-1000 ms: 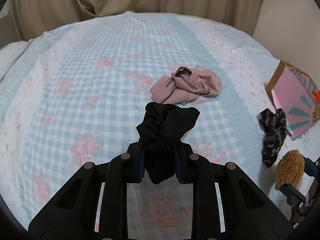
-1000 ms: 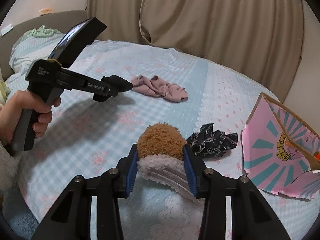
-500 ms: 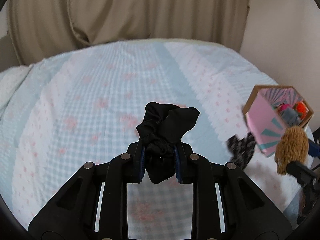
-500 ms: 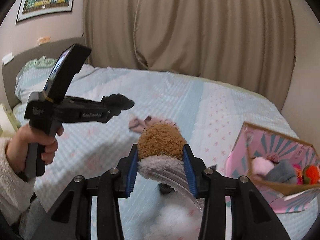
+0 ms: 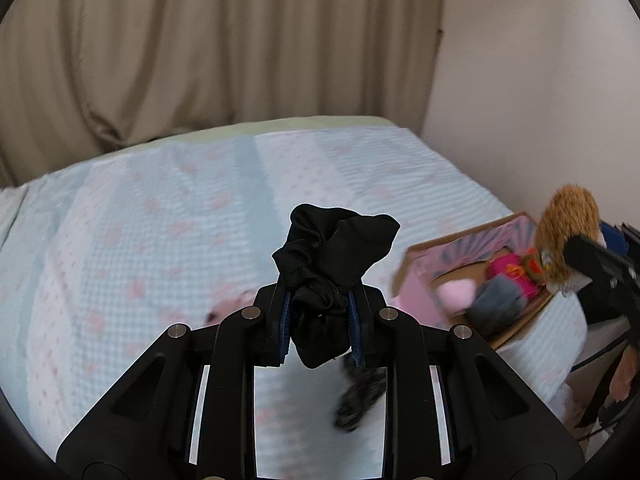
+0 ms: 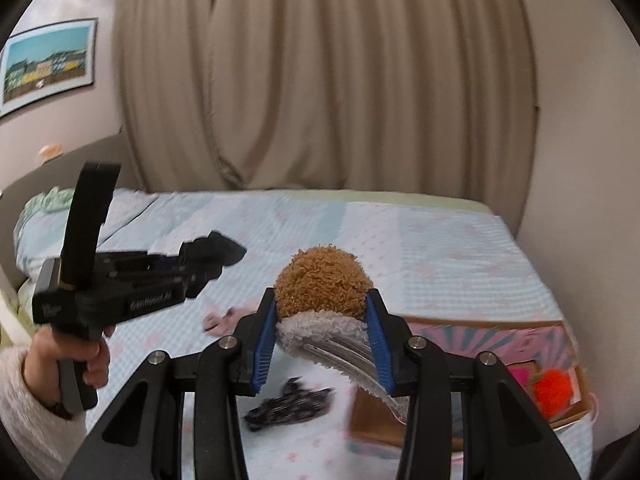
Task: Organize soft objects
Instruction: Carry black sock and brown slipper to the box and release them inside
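My left gripper (image 5: 319, 330) is shut on a bunched black cloth (image 5: 334, 264), held above the bed; from the right wrist view the same black cloth (image 6: 212, 252) sticks out of its tip. My right gripper (image 6: 322, 344) is shut on a fluffy brown and white soft toy (image 6: 322, 286), which also shows as a brown tuft (image 5: 568, 220) at the right of the left wrist view. A pink cardboard box (image 5: 424, 276) (image 6: 500, 336) with soft items inside lies on the bed's right side. A black patterned cloth (image 5: 360, 396) (image 6: 290, 406) and a pink cloth (image 6: 224, 318) lie on the bedspread.
The bed (image 5: 160, 240) carries a light blue checked floral spread. Beige curtains (image 6: 320, 80) hang behind it and a wall (image 5: 540, 100) stands close on the right. A hand in a white fleece sleeve (image 6: 24, 412) holds the left gripper. A framed picture (image 6: 48, 64) hangs on the left wall.
Both grippers have risen off the bed with their loads still gripped. The views swung toward the pink box, now open side up with its contents showing. The pink cloth has dropped low in view.
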`<state>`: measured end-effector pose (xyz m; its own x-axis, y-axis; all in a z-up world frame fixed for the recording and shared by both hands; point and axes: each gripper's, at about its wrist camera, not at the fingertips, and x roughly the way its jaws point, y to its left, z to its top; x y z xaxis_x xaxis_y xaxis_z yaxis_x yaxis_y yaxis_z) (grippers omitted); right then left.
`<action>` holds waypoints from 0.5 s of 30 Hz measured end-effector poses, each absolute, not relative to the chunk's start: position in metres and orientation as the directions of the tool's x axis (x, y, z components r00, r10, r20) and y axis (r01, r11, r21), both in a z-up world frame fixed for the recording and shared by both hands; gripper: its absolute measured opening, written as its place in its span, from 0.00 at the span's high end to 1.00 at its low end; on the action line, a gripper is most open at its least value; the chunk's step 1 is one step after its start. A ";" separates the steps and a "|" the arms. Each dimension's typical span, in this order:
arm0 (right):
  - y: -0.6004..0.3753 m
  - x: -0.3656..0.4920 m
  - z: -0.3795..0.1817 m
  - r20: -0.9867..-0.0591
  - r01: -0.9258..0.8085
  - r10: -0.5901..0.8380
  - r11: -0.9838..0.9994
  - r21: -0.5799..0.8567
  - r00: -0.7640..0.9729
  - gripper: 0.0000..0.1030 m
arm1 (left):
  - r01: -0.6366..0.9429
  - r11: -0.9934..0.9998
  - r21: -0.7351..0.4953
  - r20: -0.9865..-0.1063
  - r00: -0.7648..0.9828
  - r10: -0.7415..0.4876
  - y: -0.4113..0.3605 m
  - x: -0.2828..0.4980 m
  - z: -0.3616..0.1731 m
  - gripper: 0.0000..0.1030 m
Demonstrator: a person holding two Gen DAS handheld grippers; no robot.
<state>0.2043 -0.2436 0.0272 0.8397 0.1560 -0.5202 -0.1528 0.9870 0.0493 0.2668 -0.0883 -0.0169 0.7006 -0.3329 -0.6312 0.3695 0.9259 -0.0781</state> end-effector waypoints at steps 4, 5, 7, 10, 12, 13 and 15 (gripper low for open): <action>-0.286 0.210 0.043 -0.523 -0.092 0.121 0.992 0.081 0.844 0.62 | 0.426 0.901 -0.080 -0.632 0.677 -0.376 -0.139 0.273 -0.004 0.80; -0.295 0.211 0.045 -0.526 -0.076 0.109 0.994 0.084 0.844 0.62 | 0.442 0.894 -0.074 -0.633 0.672 -0.385 -0.154 0.274 -0.001 0.80; -0.315 0.212 0.049 -0.532 -0.041 0.075 0.996 0.075 0.843 0.62 | 0.472 0.879 -0.067 -0.636 0.659 -0.402 -0.182 0.276 0.002 0.80; -0.344 0.217 0.049 -0.550 0.008 0.028 0.998 0.063 0.834 0.62 | 0.510 0.859 -0.049 -0.646 0.640 -0.417 -0.223 0.278 0.001 0.80; -0.367 0.221 0.046 -0.571 0.043 0.007 0.996 0.074 0.821 0.62 | 0.531 0.846 -0.045 -0.655 0.624 -0.426 -0.247 0.280 -0.002 0.80; -0.375 0.223 0.043 -0.579 0.056 -0.001 0.996 0.076 0.815 0.62 | 0.542 0.839 -0.045 -0.664 0.612 -0.430 -0.264 0.282 -0.005 0.80; -0.394 0.229 0.038 -0.601 0.086 -0.022 0.993 0.078 0.799 0.62 | 0.554 0.831 -0.046 -0.675 0.596 -0.434 -0.286 0.285 -0.010 0.80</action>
<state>0.2286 -0.3940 0.0382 0.7989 -0.0217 -0.6010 0.0858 0.9932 0.0782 0.2851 -0.2858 -0.0103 0.5960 -0.4345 -0.6753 0.5539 0.8313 -0.0460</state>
